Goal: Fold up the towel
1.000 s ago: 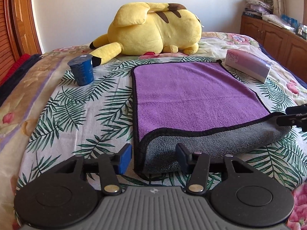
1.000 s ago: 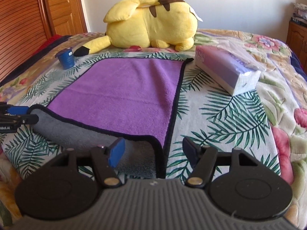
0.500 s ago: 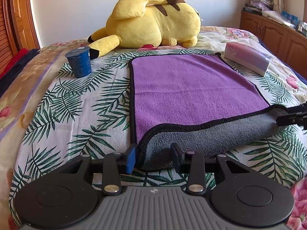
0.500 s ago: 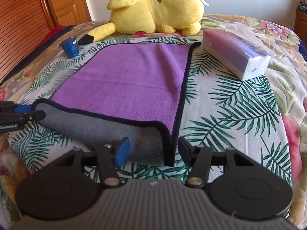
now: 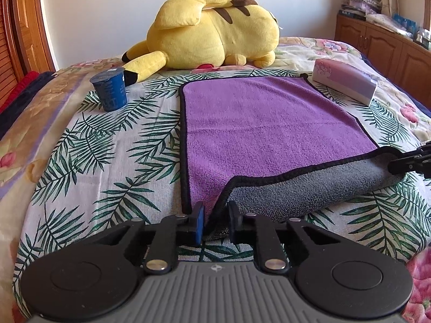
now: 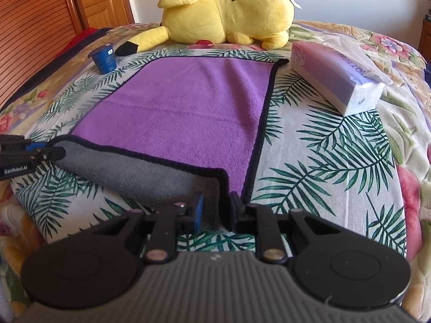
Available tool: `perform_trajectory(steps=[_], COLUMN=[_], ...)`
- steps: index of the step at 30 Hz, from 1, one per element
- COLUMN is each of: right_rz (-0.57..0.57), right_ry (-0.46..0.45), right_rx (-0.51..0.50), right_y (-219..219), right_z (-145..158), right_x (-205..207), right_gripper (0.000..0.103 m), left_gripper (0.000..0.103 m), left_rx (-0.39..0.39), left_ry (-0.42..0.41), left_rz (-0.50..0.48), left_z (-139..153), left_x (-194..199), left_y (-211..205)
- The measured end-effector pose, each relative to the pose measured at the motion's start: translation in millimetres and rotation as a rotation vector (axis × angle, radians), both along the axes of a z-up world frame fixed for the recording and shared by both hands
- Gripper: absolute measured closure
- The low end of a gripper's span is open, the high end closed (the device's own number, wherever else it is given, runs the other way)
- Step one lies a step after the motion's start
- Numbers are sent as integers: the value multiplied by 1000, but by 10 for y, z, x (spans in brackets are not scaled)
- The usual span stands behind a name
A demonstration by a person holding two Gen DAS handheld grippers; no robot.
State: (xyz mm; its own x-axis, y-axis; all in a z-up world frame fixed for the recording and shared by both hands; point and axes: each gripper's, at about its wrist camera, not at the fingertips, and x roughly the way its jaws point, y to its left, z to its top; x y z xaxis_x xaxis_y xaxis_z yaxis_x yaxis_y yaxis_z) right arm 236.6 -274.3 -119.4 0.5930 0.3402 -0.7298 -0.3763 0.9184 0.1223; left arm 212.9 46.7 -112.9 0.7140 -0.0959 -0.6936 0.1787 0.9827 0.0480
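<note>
A purple towel [image 5: 264,126] with a grey underside and black edging lies on the bed; its near edge is turned over, grey side up [image 5: 304,188]. My left gripper [image 5: 214,222] is shut on the towel's near left corner. My right gripper [image 6: 215,211] is shut on the near right corner of the towel [image 6: 177,107]. The right gripper's fingers show at the right edge of the left wrist view [image 5: 409,161]. The left gripper shows at the left edge of the right wrist view [image 6: 29,153].
A big yellow plush toy [image 5: 212,35] lies behind the towel. A blue cup [image 5: 109,88] stands at the towel's far left. A purple tissue pack [image 5: 344,82] lies at its far right. A wooden cabinet [image 5: 390,45] stands right of the bed.
Both grippers have closed from open onto the towel's folded-over near corners, and both have pushed forward slightly.
</note>
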Motion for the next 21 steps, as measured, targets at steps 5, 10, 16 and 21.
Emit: perform_trajectory(steps=[5,10,16,21], right_rz=[4,-7,-20,-36], right_ry=[-6,-28,-80,-115], right_rx=[0,14,42,64], right_y=[-9,-29,-62,-101], right_z=[-2,28,103,147], right_x=[-1,-5,-17,-15], right_gripper=[96,98,98,98], left_gripper=[103,103,103,103], left_rx=[-10,-24,-43,-52], left_ry=[-13,-44,-95,-128], left_rz=[-4,-10,-13,-16], left_z=[29,95,220,297], left_x=[-11,-38,-78,-103], left_y=[6,5,8,10])
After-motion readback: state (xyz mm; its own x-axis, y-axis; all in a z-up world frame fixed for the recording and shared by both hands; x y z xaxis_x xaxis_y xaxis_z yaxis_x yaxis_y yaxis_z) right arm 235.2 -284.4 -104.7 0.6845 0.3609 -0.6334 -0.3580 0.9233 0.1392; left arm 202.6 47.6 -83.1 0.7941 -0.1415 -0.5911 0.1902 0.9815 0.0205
